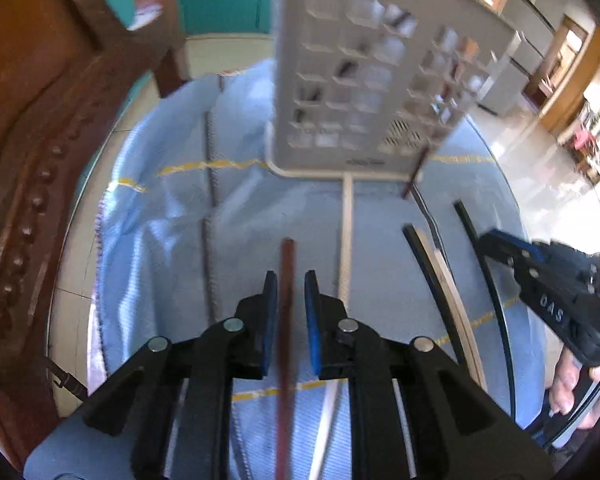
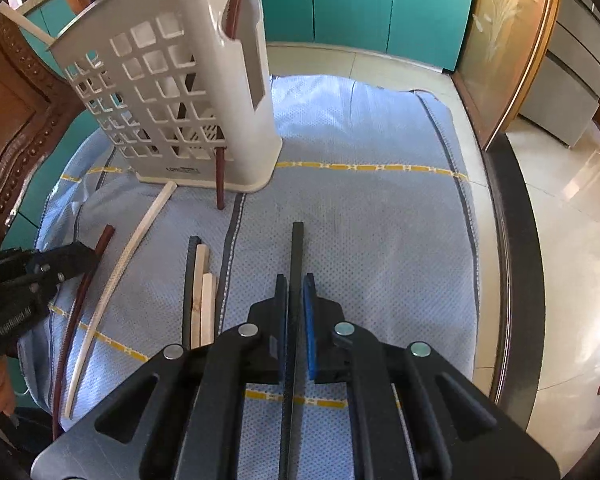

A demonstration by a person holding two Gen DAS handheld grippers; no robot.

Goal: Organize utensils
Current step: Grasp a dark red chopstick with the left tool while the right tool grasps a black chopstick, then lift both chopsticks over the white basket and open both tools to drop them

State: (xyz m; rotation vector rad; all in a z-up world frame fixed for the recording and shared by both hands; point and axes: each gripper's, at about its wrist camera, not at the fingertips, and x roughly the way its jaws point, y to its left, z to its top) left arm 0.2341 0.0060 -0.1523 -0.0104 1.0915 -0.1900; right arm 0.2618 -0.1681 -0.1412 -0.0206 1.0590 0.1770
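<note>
Your left tool [image 1: 291, 280] has a reddish-brown stick [image 1: 287, 280] between its pads with slight gaps showing, while your right tool [image 2: 296, 284] is clamped on a black stick [image 2: 297, 248]. Loose pale and dark sticks [image 2: 200, 280] lie between them. Ahead, the cream perforated basket [image 2: 172, 92] stands on the blue cloth [image 2: 360, 220] over the bench, before teal cabinets [image 2: 360, 0].

Left gripper [image 1: 291, 300] angled steeply down, blue-padded fingers [image 1: 270, 312] narrowly apart with a gap visible each side of what sits between them, not clamped. Right gripper [image 2: 295, 312] pitched down alike, fingers [image 2: 309, 320] pinched tight on what they hold. Bare hand [image 1: 572, 392] behind right gripper.
</note>
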